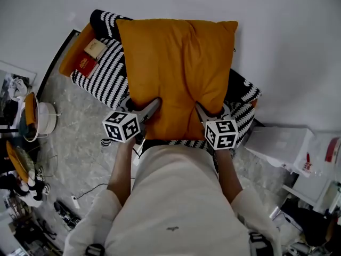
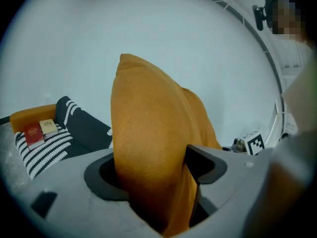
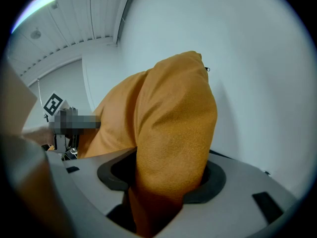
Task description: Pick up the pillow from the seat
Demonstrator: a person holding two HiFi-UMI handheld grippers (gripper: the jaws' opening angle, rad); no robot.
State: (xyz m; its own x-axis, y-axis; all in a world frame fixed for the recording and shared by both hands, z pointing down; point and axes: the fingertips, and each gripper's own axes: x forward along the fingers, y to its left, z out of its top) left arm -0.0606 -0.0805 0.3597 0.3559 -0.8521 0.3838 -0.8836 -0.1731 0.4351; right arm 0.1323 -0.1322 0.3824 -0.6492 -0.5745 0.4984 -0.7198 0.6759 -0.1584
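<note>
Seat (image 1: 106,78) under a black-and-white striped cover stands against a plain white wall (image 1: 287,47), on a grey mottled floor (image 1: 80,137). On its left end lie a red book (image 1: 85,65) and a small beige box (image 1: 96,48), just beside each other, with an orange bolster (image 1: 72,55) along that edge. White boxes (image 1: 282,143) sit on the floor to the right. None of these touches the pillow or lies between it and the grippers.

The pillow (image 1: 178,68) is held over the middle of the seat, in front of the wall, and hides most of the cover. It stands up from the jaws, its near edge gripped at two places. Whether any part rests on the seat cannot be told.

The left gripper (image 2: 154,171) has its jaws partly apart and clamped on a thick fold of the pillow. The right gripper (image 3: 166,177) grips the same way, its dark pads pressing into the stuffing.

The pillow is mustard orange, roughly square, with pointed corners. Its cloth is matte with a fine, suede-like nap. It is soft and plump, creasing and bulging where the jaws pinch it.
</note>
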